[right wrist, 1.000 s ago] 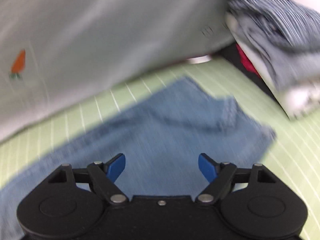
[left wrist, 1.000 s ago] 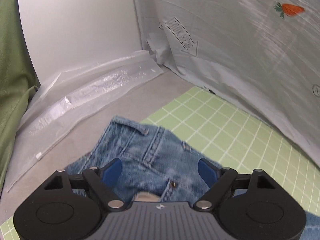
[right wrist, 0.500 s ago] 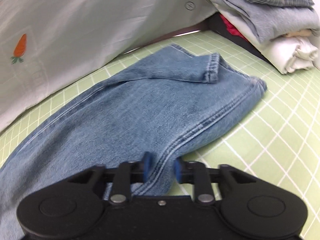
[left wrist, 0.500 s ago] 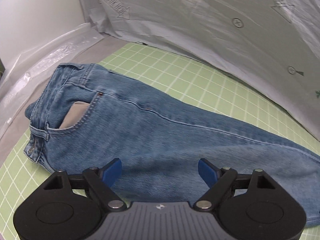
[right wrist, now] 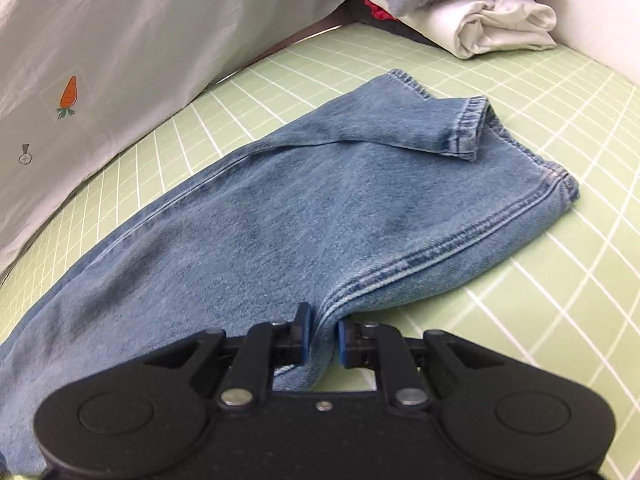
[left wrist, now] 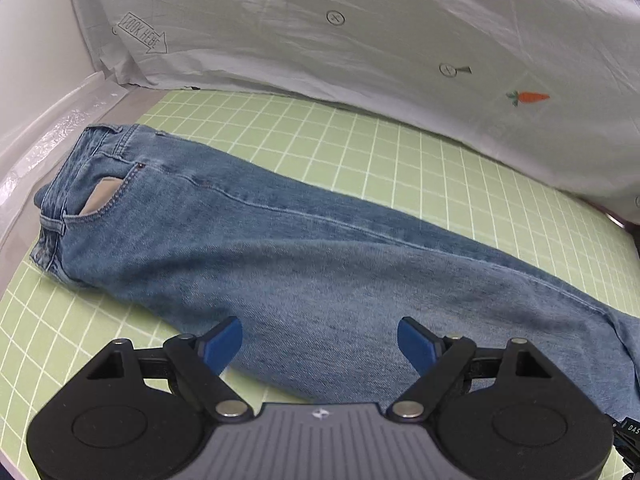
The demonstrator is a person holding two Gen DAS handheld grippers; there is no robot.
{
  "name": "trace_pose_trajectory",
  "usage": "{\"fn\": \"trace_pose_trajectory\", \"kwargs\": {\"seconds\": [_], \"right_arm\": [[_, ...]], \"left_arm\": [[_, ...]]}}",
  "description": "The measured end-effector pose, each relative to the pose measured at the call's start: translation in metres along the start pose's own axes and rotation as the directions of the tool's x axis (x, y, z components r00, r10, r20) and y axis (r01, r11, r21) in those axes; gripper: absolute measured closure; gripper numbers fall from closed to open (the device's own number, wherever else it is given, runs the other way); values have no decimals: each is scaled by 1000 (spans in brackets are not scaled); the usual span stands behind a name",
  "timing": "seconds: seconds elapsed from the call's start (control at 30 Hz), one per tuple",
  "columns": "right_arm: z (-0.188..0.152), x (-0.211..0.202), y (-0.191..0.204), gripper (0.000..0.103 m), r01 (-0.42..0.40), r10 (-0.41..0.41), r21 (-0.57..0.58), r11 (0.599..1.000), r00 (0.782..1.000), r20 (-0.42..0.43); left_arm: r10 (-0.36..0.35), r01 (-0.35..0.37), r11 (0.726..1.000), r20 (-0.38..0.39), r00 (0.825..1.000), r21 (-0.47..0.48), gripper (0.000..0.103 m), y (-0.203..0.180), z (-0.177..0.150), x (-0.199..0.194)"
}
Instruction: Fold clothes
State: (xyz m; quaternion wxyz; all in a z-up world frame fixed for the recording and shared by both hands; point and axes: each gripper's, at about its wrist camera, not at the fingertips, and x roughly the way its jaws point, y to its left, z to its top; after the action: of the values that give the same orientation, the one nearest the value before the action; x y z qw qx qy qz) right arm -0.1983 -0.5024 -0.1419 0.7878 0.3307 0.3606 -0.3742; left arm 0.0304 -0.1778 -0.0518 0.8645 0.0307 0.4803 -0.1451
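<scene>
The jeans point(left wrist: 304, 256) lay lengthwise on the green grid mat point(left wrist: 360, 152), folded leg over leg; their front pocket point(left wrist: 102, 200) showed pale lining. The right gripper point(right wrist: 320, 338) was clenched on the seamed edge of the jeans near the hems point(right wrist: 472, 128). The left gripper point(left wrist: 320, 342) hung spread wide above the thigh part, grasping nothing. Beyond the jeans a grey printed sheet point(left wrist: 360, 32) rose as a backdrop, and a pile of folded clothes point(right wrist: 480, 12) sat past the hems, well apart.
</scene>
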Motion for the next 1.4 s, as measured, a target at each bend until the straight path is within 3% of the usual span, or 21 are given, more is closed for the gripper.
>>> {"fn": "trace_pose_trajectory", "kwargs": {"seconds": [0.13, 0.23, 0.27, 0.33, 0.4, 0.47, 0.77, 0.83, 0.97, 1.17, 1.33, 1.4], "right_arm": [[0, -14, -14, 83, -45, 44, -35, 998, 999, -25], [8, -29, -17, 62, -34, 35, -97, 995, 999, 11], [11, -34, -19, 52, -16, 20, -123, 992, 999, 31], [19, -44, -21, 42, 39, -23, -180, 983, 996, 86], [28, -49, -26, 23, 80, -52, -222, 972, 990, 128], [39, -44, -34, 21, 85, -55, -234, 968, 989, 134], [83, 30, -53, 28, 23, -27, -244, 970, 1000, -10], [90, 45, -54, 25, 18, -26, -262, 965, 999, -26], [118, 71, -55, 26, 76, -68, -328, 942, 997, 37], [174, 110, -62, 22, 83, -61, -265, 961, 994, 90], [175, 109, -60, 21, 85, -63, -244, 966, 993, 96], [165, 103, -59, 14, 109, -90, -249, 962, 992, 87]], "left_arm": [[-8, 6, 1000, -57, 998, -26, 18, -8, -11, 10], [-7, 4, 999, -89, 996, -34, 18, -22, -16, 19], [-4, 1, 999, -98, 995, -33, 18, -27, -17, 23], [1, -5, 999, -115, 993, -32, 18, -37, -19, 29], [7, -11, 999, -133, 991, -30, 17, -47, -20, 35], [14, -19, 999, -149, 989, -29, 17, -56, -20, 43], [69, -78, 996, -210, 975, -34, 17, -78, -23, 70], [93, -99, 995, -217, 972, -18, 16, -81, -23, 73], [143, -146, 989, -231, 962, 3, 16, -85, -17, 78], [150, -138, 988, -231, 961, 67, 16, -102, -6, 83], [120, -101, 989, -198, 973, 104, 16, -113, -4, 76], [119, -100, 989, -187, 975, 108, 16, -114, -5, 72]]}}
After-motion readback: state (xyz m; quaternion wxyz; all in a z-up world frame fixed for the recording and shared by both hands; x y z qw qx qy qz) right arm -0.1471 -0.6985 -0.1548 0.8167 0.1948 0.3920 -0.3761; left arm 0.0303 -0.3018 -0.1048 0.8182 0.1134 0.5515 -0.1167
